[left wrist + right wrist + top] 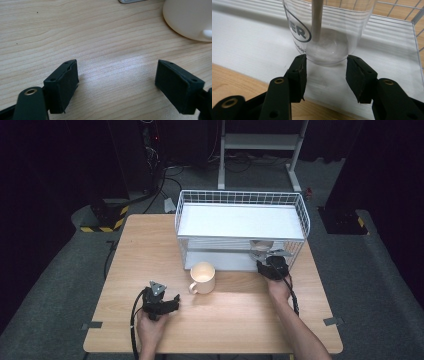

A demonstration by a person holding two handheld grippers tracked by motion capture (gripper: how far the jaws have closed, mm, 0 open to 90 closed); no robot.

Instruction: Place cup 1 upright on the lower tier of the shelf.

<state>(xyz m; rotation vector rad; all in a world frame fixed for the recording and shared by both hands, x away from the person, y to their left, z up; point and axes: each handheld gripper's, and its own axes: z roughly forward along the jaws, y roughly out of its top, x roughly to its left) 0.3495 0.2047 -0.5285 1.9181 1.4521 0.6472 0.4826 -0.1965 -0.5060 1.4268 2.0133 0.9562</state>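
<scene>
Now, right gripper (326,64): you are closing its jaws on the base of the clear cup (329,30), and the pads are pressing on both sides of it.
Cup: it is standing upright on the white lower shelf of the wire rack (240,200), near the rack's right front corner, with a pale stick (317,20) leaning inside it.
Left gripper (116,82): you are holding it low over the bare table (150,250), jaws standing wide apart with nothing between them.
Mug (202,277): it is sitting upright on the table just in front of the rack, between your two grippers, near the left one but apart from it.
</scene>
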